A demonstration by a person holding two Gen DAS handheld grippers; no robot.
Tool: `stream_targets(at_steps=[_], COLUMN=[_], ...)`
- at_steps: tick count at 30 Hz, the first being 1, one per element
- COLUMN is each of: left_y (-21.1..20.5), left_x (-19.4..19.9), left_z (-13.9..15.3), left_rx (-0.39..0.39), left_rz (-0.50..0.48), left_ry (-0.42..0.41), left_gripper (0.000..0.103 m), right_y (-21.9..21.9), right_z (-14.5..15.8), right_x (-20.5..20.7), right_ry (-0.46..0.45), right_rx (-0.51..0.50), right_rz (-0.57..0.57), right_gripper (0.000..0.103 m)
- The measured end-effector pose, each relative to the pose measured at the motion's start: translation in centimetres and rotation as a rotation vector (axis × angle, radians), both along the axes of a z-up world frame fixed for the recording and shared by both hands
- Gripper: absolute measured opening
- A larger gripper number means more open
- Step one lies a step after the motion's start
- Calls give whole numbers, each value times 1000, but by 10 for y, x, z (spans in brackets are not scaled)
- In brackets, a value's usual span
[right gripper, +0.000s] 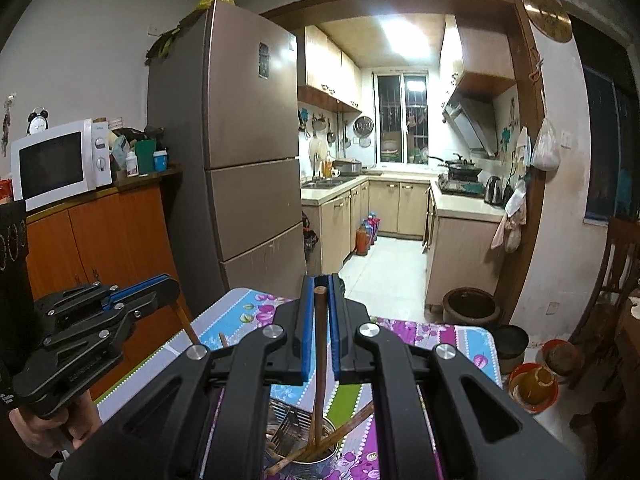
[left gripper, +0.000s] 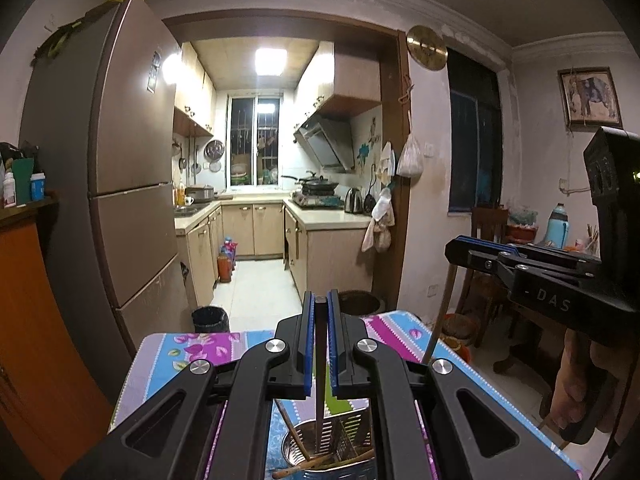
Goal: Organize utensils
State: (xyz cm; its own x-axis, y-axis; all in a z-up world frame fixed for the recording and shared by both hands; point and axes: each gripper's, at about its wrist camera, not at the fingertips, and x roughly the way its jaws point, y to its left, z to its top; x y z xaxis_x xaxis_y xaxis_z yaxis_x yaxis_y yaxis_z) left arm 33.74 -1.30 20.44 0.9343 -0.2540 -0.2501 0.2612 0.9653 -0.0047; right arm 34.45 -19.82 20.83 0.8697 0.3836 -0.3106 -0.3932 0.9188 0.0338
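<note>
My left gripper [left gripper: 320, 312] is shut on a dark chopstick [left gripper: 320, 364] that hangs down into a perforated metal utensil holder [left gripper: 340, 444] on the flowered tablecloth [left gripper: 208, 348]. My right gripper [right gripper: 320, 292] is shut on a brown wooden chopstick [right gripper: 319, 360] whose lower end stands in the same round metal holder [right gripper: 316, 460]. Other chopsticks lean inside the holder. In the left wrist view the right gripper [left gripper: 454, 246] shows at the right, holding its pale stick [left gripper: 440, 312]. In the right wrist view the left gripper [right gripper: 168, 286] shows at the left.
The small table [right gripper: 460, 336] stands before a kitchen doorway. A fridge [right gripper: 248, 152] and an orange cabinet [right gripper: 100, 240] with a microwave [right gripper: 56, 160] are to the left. A dark crock [right gripper: 472, 308], bowls on the floor [right gripper: 532, 388] and wooden chairs [right gripper: 616, 272] are to the right.
</note>
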Motion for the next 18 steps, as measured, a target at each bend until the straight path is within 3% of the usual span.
stream_targets(at_steps=[12,14,16,18], left_y=[3,4,9,12], left_x=[33,38,40,41], left_z=[-20,-21,-23,-22], left_rx=[6,6,2,0], left_rz=[23,36,53,64], left_ry=[80,84,80,75], left_gripper=[8,13,27,27], right_y=[12,13,12,10], right_z=[-20,-22,-23,-23], right_x=[21,24,25,25], right_ry=[71,76,76,70], right_rx=[-32,-35,-37,-39], right_rz=[2,-1,-13,-25], right_gripper=[6,6,6,7])
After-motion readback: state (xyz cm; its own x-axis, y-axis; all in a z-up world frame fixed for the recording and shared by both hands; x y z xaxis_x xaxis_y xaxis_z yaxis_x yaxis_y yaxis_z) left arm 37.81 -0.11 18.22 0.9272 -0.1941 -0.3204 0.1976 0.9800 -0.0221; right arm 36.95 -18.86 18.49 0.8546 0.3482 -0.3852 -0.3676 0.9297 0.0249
